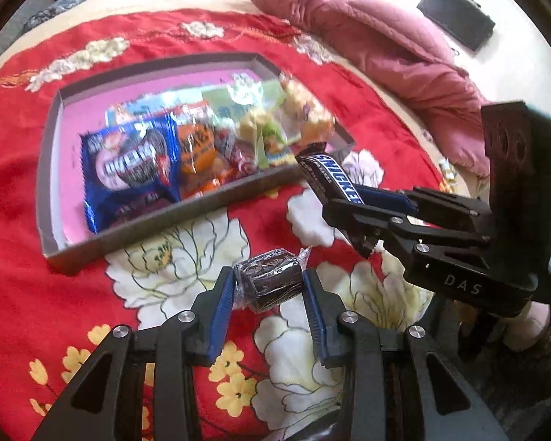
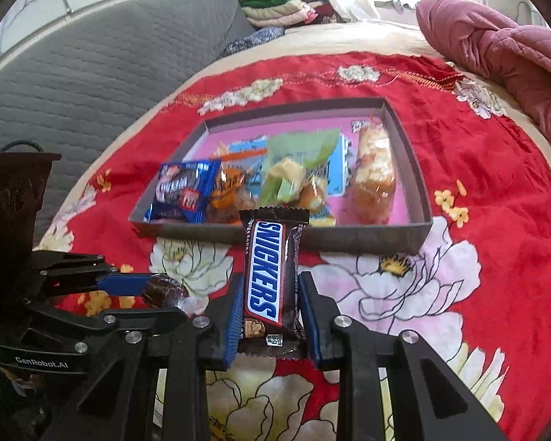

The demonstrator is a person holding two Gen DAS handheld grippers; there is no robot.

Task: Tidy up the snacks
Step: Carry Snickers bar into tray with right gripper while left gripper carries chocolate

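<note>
My left gripper [image 1: 268,286] is shut on a dark chocolate cake in clear wrap [image 1: 272,283], held above the red floral cloth; the cake also shows in the right wrist view [image 2: 163,290]. My right gripper [image 2: 270,305] is shut on a Snickers bar [image 2: 266,275], which points toward the box; the bar shows in the left wrist view [image 1: 328,176] near the box's near right corner. The shallow grey box with a pink floor [image 1: 51,139] [image 2: 418,183] holds an Oreo pack [image 1: 128,161] [image 2: 182,187], orange packs, green packs and a bag of yellow puffs [image 2: 374,169].
The red floral cloth [image 2: 496,220] covers a bed. A pink quilt [image 1: 385,47] lies bunched at the far right. A dark flat device [image 1: 455,14] lies beyond it. A grey mattress [image 2: 92,73] and folded clothes [image 2: 275,3] are at the far left.
</note>
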